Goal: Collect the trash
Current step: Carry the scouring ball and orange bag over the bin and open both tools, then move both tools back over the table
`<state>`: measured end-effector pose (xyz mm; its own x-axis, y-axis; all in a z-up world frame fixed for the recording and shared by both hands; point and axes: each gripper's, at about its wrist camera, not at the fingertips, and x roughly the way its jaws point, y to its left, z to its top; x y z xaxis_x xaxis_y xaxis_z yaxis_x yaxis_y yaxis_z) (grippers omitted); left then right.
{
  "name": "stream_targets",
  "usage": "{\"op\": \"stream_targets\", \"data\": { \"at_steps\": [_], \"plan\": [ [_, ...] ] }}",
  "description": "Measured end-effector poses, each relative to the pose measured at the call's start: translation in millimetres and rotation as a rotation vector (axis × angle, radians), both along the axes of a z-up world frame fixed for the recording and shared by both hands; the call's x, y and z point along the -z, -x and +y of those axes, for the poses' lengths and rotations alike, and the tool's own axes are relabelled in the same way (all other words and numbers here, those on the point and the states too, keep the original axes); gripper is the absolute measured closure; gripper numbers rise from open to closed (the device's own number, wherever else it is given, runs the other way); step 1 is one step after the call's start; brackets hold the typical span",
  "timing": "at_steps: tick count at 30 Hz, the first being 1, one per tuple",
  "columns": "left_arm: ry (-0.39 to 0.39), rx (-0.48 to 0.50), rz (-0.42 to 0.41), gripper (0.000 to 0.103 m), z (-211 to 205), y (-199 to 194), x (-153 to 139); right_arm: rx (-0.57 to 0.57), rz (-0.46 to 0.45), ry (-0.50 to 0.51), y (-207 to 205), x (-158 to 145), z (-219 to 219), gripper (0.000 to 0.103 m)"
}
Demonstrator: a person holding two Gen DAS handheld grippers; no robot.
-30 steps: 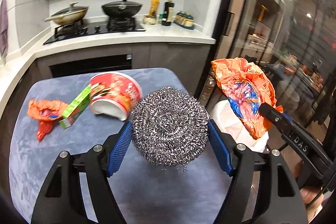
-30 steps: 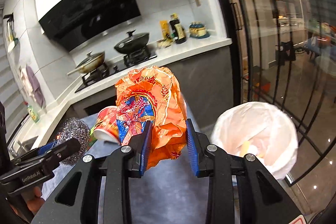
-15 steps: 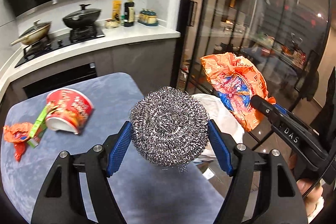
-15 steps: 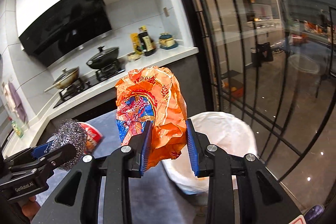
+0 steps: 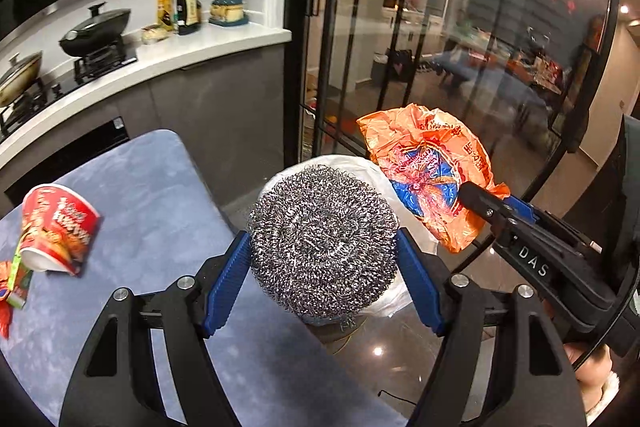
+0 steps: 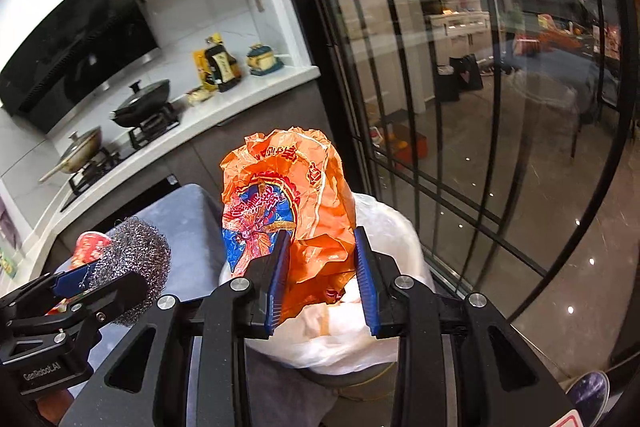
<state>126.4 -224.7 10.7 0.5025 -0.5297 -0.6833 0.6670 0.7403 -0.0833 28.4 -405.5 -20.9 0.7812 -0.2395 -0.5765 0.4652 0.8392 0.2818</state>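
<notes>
My left gripper (image 5: 323, 259) is shut on a round steel wool scrubber (image 5: 322, 241), its blue pads pressed on both sides. It hangs past the table's right edge, in front of the white-lined trash bin (image 5: 344, 165). My right gripper (image 6: 322, 269) is shut on a crumpled orange snack bag (image 6: 290, 211), held above the same bin (image 6: 394, 239). In the left wrist view the orange bag (image 5: 430, 173) sits to the right of the scrubber. The right wrist view shows the scrubber (image 6: 134, 253) at lower left.
A red instant-noodle cup (image 5: 56, 227) lies on its side on the blue-grey table (image 5: 160, 195), with a green box (image 5: 18, 279) beside it at the left edge. A glass partition (image 5: 440, 39) stands behind the bin. The counter with pans (image 5: 96, 31) runs along the back.
Both grippers have swung to the right, away from the table and over the bin, each still gripping its item. The noodle cup has slid toward the left edge of the left wrist view.
</notes>
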Motion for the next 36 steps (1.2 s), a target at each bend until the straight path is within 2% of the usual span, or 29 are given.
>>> {"op": "stream_targets", "data": {
  "at_steps": [12,23,31,36],
  "plan": [
    [-0.074,0.038,0.064,0.033,-41,-19,39,0.039,0.081,-0.042,-24,31,-28,0.072],
    [-0.091,0.032,0.089,0.031,-48,-32,56,0.036,0.098,-0.048,-38,36,-28,0.071],
    [-0.060,0.015,0.074,0.024,-40,-35,46,0.035,0.083,-0.038,-35,31,-27,0.071],
    [-0.029,-0.012,0.072,0.024,-28,-38,35,0.024,0.070,-0.032,-33,25,-20,0.069]
  ]
}}
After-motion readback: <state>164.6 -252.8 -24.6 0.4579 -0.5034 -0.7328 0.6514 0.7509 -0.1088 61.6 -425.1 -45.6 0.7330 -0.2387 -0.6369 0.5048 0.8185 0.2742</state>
